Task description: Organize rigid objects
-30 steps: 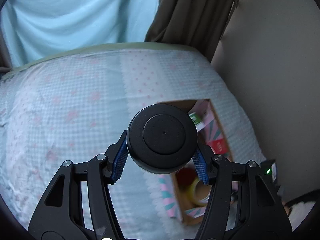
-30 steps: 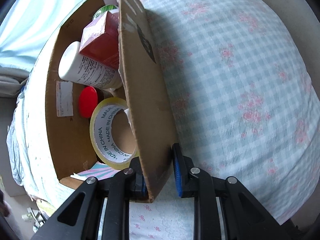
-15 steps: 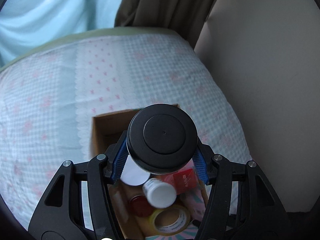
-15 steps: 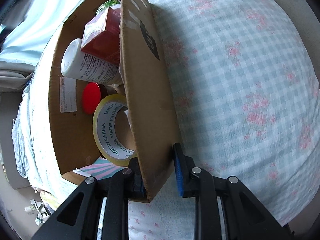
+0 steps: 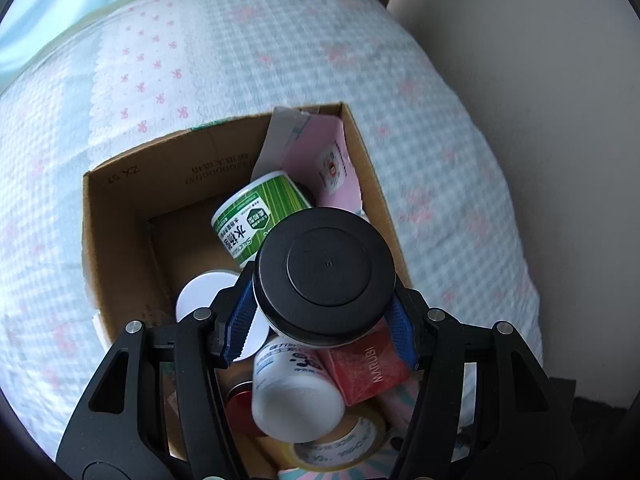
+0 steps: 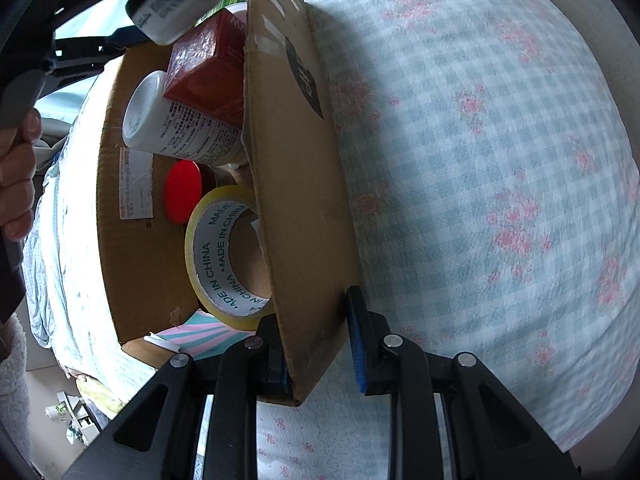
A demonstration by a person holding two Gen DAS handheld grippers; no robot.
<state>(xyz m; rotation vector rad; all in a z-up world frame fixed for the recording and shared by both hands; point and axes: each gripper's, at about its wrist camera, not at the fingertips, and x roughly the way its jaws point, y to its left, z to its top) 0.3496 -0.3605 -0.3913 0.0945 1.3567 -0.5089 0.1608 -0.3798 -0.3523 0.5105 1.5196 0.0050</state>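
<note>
The left tongs (image 5: 324, 312) are pinching a black-lidded jar (image 5: 326, 276), hanging right over the open cardboard box (image 5: 120, 216) on the bed (image 5: 280, 48). Below it are lying a green bottle (image 5: 256, 216), a white bottle (image 5: 296, 400) and a red carton (image 5: 368, 368). The right tongs (image 6: 320, 344) are clamping the box's right wall, tape roll (image 6: 216, 256) just inside.

One cardboard box (image 5: 120, 200), one tape roll (image 6: 224, 256), perhaps four containers (some half-hidden).
</note>
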